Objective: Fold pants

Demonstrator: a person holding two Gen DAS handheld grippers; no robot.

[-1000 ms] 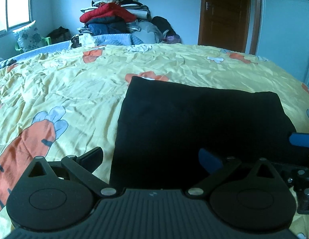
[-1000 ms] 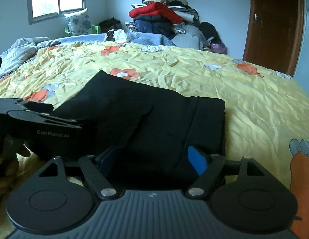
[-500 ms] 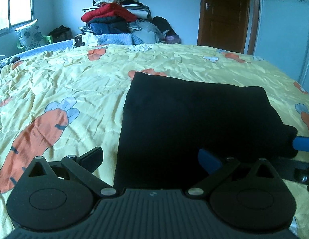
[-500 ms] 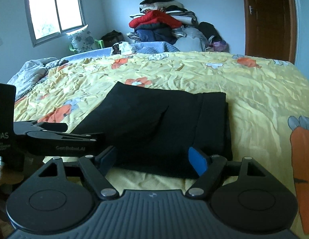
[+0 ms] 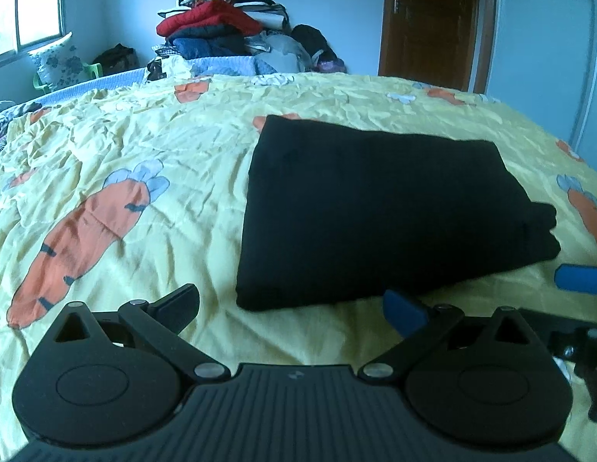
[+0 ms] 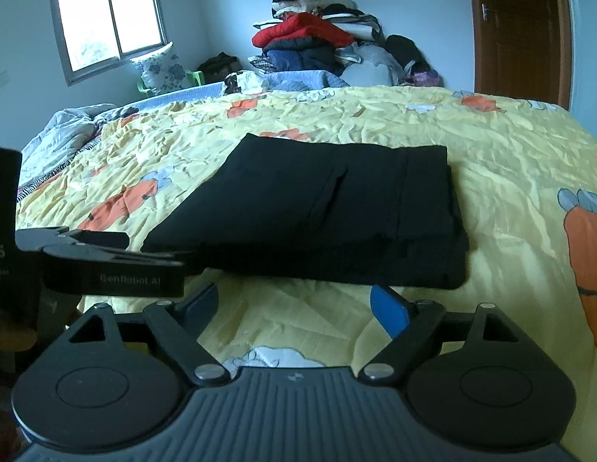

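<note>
Your left tongs (image 5: 292, 304) are spread over the bed (image 5: 144, 146), gripping nothing. One pair of black pants (image 5: 375, 208) lies folded just ahead, clear of both tongs. Your right tongs (image 6: 292, 304) are opening, with nothing between them.

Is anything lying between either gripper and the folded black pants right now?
Nothing visible does. Only bare yellow bedspread separates the right gripper, jaws opening and empty, from the pants. The left gripper is open just short of the pants' near edge.
</note>
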